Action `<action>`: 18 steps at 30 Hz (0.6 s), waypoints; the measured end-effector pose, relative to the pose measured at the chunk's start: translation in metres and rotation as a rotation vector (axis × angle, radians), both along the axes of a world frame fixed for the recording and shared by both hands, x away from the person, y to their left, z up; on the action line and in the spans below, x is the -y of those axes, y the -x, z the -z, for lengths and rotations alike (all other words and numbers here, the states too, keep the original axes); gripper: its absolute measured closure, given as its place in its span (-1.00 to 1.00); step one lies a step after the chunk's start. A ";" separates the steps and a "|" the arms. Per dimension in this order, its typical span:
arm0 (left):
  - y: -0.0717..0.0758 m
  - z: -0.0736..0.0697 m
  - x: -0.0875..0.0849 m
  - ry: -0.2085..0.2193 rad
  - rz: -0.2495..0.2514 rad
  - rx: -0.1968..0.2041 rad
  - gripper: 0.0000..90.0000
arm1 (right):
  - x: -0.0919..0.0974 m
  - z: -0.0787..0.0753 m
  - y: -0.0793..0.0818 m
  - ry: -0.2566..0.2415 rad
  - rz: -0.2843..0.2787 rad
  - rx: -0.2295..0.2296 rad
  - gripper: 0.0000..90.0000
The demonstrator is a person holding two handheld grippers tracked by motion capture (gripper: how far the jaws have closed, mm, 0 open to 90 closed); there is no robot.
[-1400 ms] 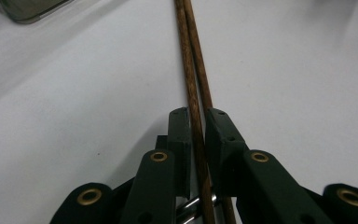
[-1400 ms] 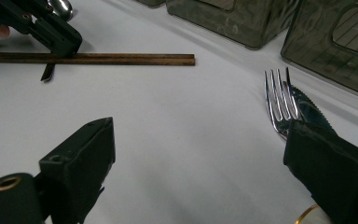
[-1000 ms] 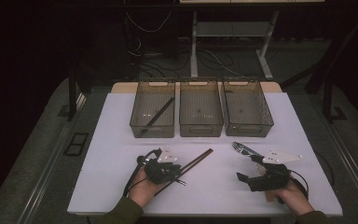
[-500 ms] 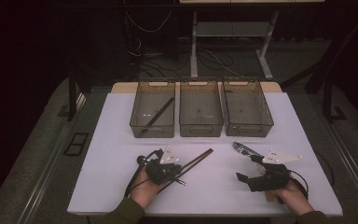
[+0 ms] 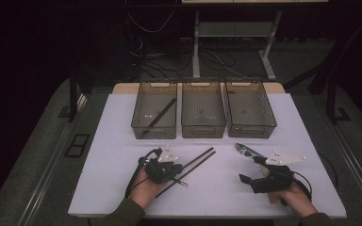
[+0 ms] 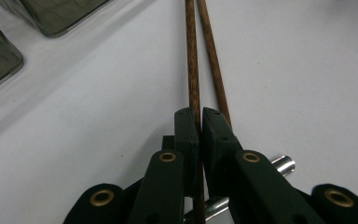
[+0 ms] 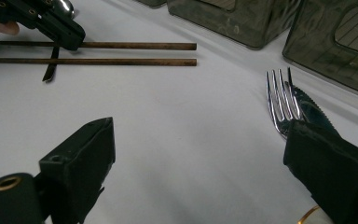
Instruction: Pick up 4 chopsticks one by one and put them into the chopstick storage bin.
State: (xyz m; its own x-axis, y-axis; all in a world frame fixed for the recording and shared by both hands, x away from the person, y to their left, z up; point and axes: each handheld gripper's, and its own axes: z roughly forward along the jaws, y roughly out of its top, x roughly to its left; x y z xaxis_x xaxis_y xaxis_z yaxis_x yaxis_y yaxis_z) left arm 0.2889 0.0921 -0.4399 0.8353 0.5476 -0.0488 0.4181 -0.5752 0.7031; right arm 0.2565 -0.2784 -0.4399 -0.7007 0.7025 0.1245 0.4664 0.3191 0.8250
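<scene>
— Surface first: a white tabletop (image 5: 122, 122) in a dark room, cables and a desk frame behind it. What's on it?

— Upper centre of the high view, three smoky translucent plastic bins in a row: left bin (image 5: 153, 133), middle bin (image 5: 203, 131), right bin (image 5: 251, 131). The left one has one dark stick (image 5: 162, 112) lying slantwise in it. The other two look bare.

— And lower down?

— Item: a pair of brown wooden chopsticks side by side on the table, lower centre, running up and to the right. Item: a silver metal fork (image 7: 279, 100) lying with a dark-bladed knife (image 7: 312, 109), right of centre, below the right bin.

— Anything different from a second ago?

— Nothing on the table has shifted, and both hands are where they were. What has settled is the grip. The left gripper (image 6: 200, 116) has its jaws drawn almost together on one chopstick (image 6: 192, 56), clamped near its lower end. The second chopstick (image 6: 212, 60) lies free just beside, apart from the pads.

— Meaning?

— I'd judge the pick is made and the lift is next, probably toward the left bin where the other stick already is. Neither stick is off the table yet.

— Poses?

— The left hand sits low at lower centre-left, its gripper pointing up and right along the sticks. The right gripper (image 5: 253, 169), lower right, rests near the table with its jaws spread wide and nothing between them, aimed toward the fork.
</scene>
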 end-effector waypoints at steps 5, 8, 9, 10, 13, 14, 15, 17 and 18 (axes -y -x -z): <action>0.000 -0.004 -0.002 0.018 0.018 -0.016 0.89 | 0.000 0.000 0.000 0.000 -0.002 0.000 -0.80; 0.002 -0.008 -0.005 0.025 0.035 -0.016 0.89 | 0.000 0.000 0.000 0.000 0.000 -0.003 -0.80; 0.002 -0.009 -0.005 0.031 0.038 -0.014 0.89 | 0.000 0.000 0.000 0.000 0.000 -0.002 -0.80; 0.003 -0.010 -0.006 0.037 0.040 -0.018 0.89 | 0.000 0.000 0.000 0.000 0.000 -0.002 -0.80; 0.004 -0.013 -0.009 0.055 0.047 -0.021 0.89 | 0.000 0.000 0.000 0.000 -0.003 0.001 -0.80; 0.003 -0.015 -0.010 0.051 0.056 -0.023 0.89 | 0.000 0.000 0.000 0.000 -0.003 0.002 -0.80; 0.003 -0.016 -0.011 0.052 0.060 -0.022 0.89 | 0.000 0.000 0.000 0.000 -0.003 0.002 -0.80; 0.004 -0.017 -0.012 0.060 0.060 -0.022 0.89 | 0.000 0.000 0.000 0.001 -0.003 0.002 -0.80; 0.004 -0.017 -0.013 0.060 0.064 -0.022 0.89 | 0.000 0.000 0.000 0.000 -0.003 -0.001 -0.80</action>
